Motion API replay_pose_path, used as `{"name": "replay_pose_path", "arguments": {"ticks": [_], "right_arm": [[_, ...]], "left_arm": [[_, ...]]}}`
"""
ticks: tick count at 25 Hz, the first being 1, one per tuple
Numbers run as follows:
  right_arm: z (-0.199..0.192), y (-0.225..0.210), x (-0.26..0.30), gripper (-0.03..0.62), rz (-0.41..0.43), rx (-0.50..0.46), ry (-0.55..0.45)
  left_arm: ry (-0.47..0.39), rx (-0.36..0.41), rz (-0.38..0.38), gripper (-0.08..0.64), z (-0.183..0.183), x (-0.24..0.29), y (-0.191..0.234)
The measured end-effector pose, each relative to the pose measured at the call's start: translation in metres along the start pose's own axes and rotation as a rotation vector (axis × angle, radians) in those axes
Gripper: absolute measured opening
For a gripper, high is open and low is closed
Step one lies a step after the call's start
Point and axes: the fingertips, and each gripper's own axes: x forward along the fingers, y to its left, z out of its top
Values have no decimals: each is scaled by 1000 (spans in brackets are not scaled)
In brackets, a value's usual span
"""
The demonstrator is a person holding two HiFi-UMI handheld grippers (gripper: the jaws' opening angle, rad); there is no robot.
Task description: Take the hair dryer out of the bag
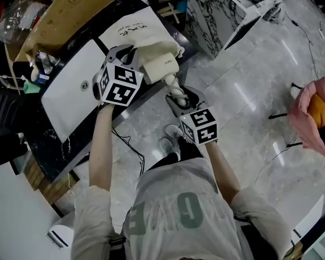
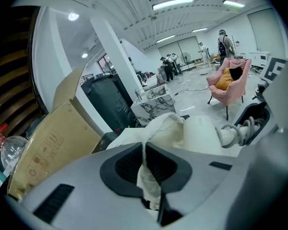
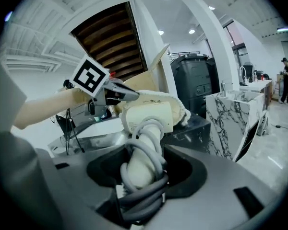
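Left tongs (image 2: 145, 163): jaws together, pinching a fold of cream cloth at the rim of the bag (image 1: 131, 28). In the head view, their tips (image 1: 129, 54) sit at the bag's bunched mouth.
Right tongs (image 3: 143, 174): clamped on the handle of the hair dryer (image 3: 149, 115), with turns of the grey cord (image 3: 145, 195) caught in the same grip.
Hair dryer: cream. Its head lies just beyond the right tongs' tips and just beside the left tongs' tips. Its far end rests against the gathered cloth of the bag's mouth, and whether any of it is inside cannot be told.
Bag: white cloth tote with dark print, lying flat on the bench (image 1: 54, 164) beyond the left tongs.
Bench: black marbled top with a white sink (image 1: 70, 93) set in it, under and to the outer side of the left tongs.
Cardboard box (image 1: 62, 12): beyond the left tongs, past the sink.
Marble-patterned block (image 3: 230, 114): beyond the right tongs, on the floor.
Pink chair (image 2: 228, 83): well apart from both tongs, out on the floor.
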Motion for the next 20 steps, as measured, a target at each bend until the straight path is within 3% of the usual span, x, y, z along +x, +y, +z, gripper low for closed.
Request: {"name": "replay_pose_path", "arguments": {"ticks": [8,20], "right_arm": [[-31,-1,-31,247,-30,47,14],[-47,-11,-54,247,-88,109,8]], "left_arm": [[29,23,-37,44,-12,5,-15],[129,49,-168,44,-63,28,-64]]}}
